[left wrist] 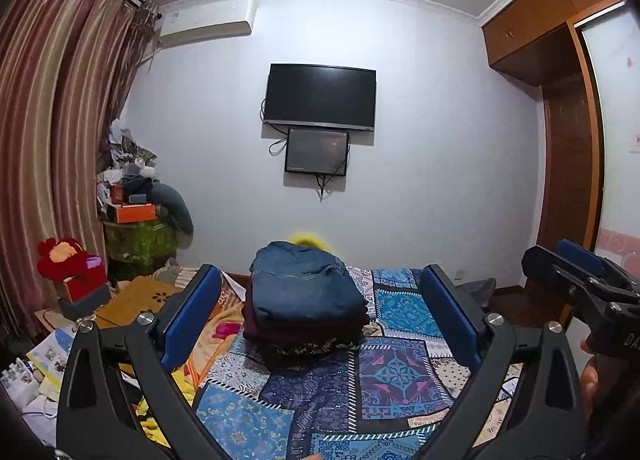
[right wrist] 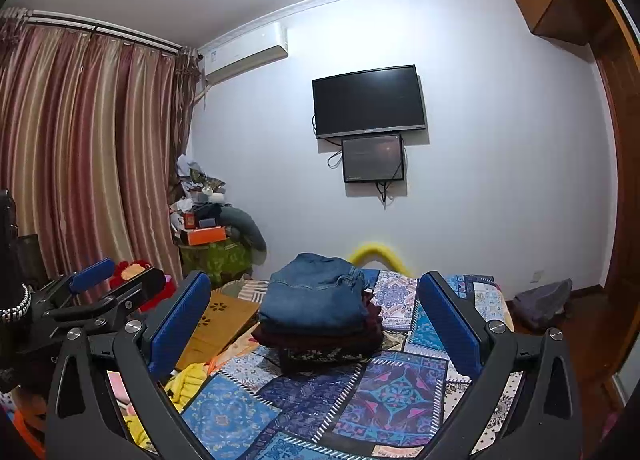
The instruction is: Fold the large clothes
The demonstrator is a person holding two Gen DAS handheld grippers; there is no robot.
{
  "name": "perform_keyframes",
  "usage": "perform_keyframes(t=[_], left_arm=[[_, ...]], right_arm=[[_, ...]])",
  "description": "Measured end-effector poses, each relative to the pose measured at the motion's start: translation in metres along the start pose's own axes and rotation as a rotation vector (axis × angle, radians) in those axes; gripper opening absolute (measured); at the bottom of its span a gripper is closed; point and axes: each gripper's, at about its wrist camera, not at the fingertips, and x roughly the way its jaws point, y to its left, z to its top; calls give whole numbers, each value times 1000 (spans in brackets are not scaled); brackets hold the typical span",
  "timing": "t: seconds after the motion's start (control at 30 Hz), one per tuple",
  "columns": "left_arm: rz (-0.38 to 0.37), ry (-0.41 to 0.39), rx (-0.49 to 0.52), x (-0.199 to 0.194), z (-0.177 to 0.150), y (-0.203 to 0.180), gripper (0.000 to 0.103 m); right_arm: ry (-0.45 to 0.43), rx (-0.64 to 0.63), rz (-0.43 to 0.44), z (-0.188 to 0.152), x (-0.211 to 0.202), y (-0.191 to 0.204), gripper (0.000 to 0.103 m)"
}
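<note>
I hold the left tool (left wrist: 320, 316) and right tool (right wrist: 316, 324) with blue-padded fingers spread wide, gripping nothing. Both hover above the bed's blue patchwork-patterned bedspread (right wrist: 400, 392). Ahead, between the fingers, a folded blue denim garment (right wrist: 316, 296) tops a stack of dark maroon folded clothes (right wrist: 320, 340) resting on that bedspread.
</note>
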Motion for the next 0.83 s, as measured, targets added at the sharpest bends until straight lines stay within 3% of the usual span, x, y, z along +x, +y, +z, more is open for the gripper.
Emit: perform_keyframes(t=[0.83], left_arm=[[-13, 50, 4, 13, -10, 4, 100]], right_arm=[[48, 16, -15, -11, 16, -3, 103]])
